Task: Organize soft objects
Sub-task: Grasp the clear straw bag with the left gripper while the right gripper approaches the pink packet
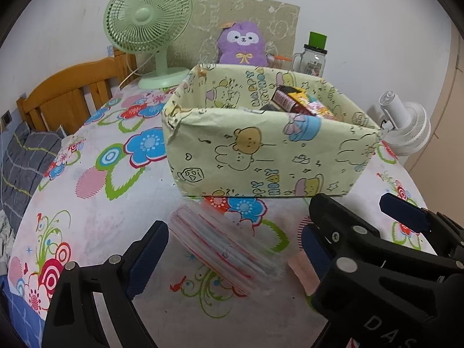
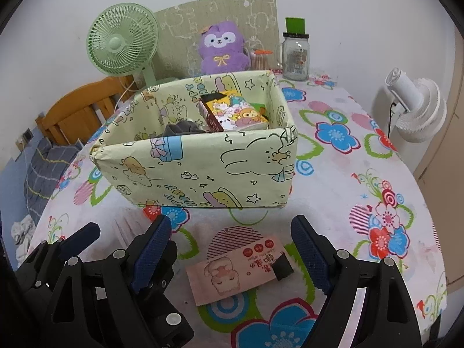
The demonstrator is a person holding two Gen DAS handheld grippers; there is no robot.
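Blue-padded jaws wide on both: left gripper (image 1: 232,249) over clear bags (image 1: 226,249), right gripper (image 2: 232,258) over pink wipes pack (image 2: 237,272), nothing held.

Room, interior. A plain white wall (image 2: 348,14) is seen behind a round table covered by a flowered tablecloth (image 2: 377,150). A sheet of pale patterned cardboard (image 2: 232,8) is leaned against the wall. A green desk fan (image 2: 123,40) is placed at the table's far left edge; a white fan (image 2: 414,107) is stood off the table at the right. A wooden bed frame (image 1: 66,92) with grey checked bedding (image 1: 26,168) is set at the left. A beige panel (image 2: 443,150) is partly visible at the far right. Lighting is even and soft.
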